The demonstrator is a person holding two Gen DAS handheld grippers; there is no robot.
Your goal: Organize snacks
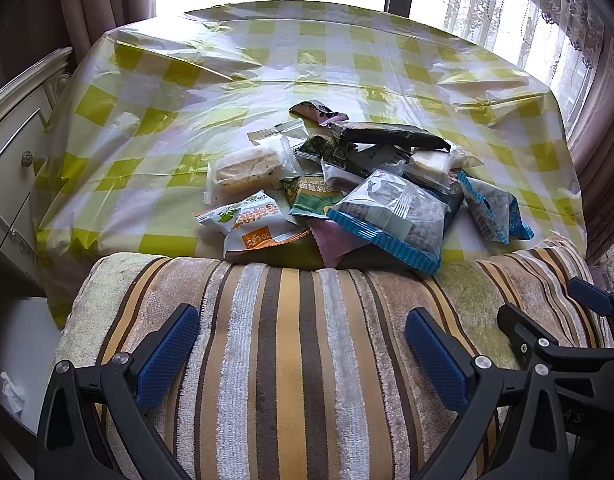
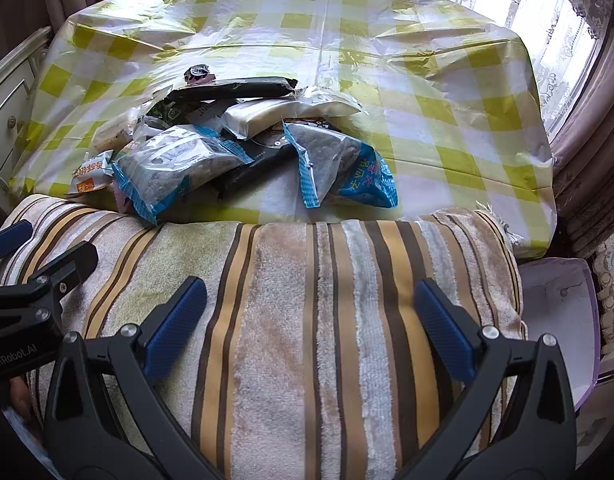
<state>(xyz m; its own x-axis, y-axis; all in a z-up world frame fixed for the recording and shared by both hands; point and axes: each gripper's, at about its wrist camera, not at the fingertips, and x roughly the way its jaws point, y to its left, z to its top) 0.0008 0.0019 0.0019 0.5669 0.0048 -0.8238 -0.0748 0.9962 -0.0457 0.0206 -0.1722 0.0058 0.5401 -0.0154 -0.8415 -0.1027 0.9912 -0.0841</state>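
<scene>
Sunlit curtains (image 1: pixel 519 20) frame a table under a yellow-and-white checked cloth (image 1: pixel 187 92), with a striped plush cushion (image 1: pixel 291 344) along its near edge. Near the cloth's front edge, just beyond the cushion, the snack pile (image 1: pixel 347 176) lies heaped: blue-trimmed clear bags (image 2: pixel 339 164), a long dark packet (image 2: pixel 235 88), a pale cake bar (image 1: pixel 247 168) and an orange-and-white pouch (image 1: pixel 259 224). Over the cushion, well short of the pile, the left gripper (image 1: pixel 303 340) and the right gripper (image 2: pixel 311 312) hover side by side, jaws spread wide, holding and touching nothing.
</scene>
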